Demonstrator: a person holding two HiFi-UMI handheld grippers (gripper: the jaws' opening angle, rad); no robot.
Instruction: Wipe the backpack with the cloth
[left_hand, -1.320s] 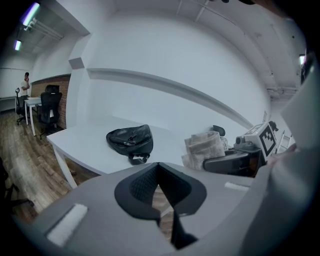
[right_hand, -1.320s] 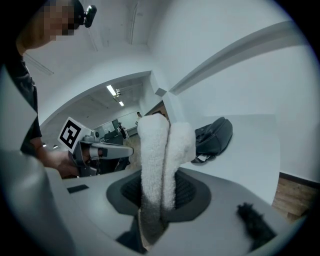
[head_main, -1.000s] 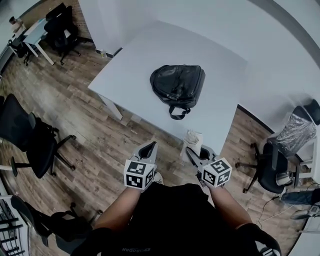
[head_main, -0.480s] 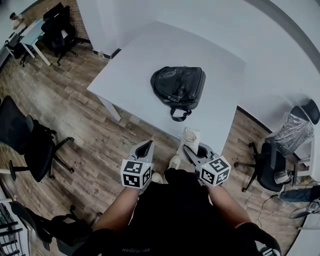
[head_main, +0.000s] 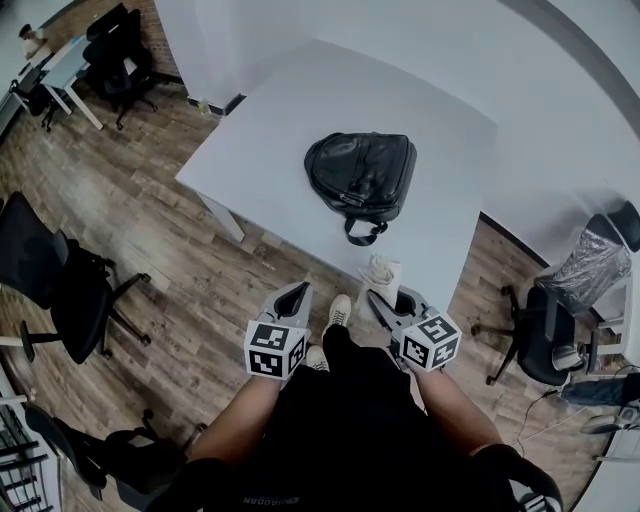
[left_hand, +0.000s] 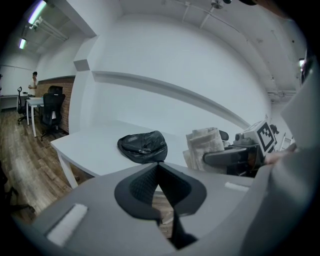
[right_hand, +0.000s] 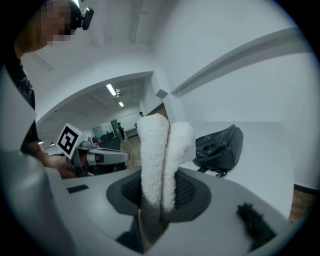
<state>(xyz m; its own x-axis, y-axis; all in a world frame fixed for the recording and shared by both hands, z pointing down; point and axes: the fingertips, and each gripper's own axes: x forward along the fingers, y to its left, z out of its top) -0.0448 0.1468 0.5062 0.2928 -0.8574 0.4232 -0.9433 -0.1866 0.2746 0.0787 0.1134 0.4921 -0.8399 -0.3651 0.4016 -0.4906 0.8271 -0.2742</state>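
A black leather backpack (head_main: 362, 172) lies flat on the white table (head_main: 260, 140), with its handle loop toward me. It also shows in the left gripper view as the backpack (left_hand: 143, 146) and in the right gripper view as the backpack (right_hand: 220, 147). My right gripper (head_main: 386, 300) is held short of the table's near edge, shut on a folded white cloth (head_main: 382, 272) that stands up between the jaws; the cloth (right_hand: 160, 155) fills the middle of the right gripper view. My left gripper (head_main: 291, 298) hangs beside it over the floor, jaws together and holding nothing.
Black office chairs stand on the wood floor at left (head_main: 50, 270) and right (head_main: 545, 335). A desk with more chairs (head_main: 110, 55) is at the far left. A white wall runs behind the table. My shoe (head_main: 338, 310) is between the grippers.
I have stepped slightly toward the table, and a shoe has come forward between the grippers. Both grippers keep their pose, the cloth still held in the right one.
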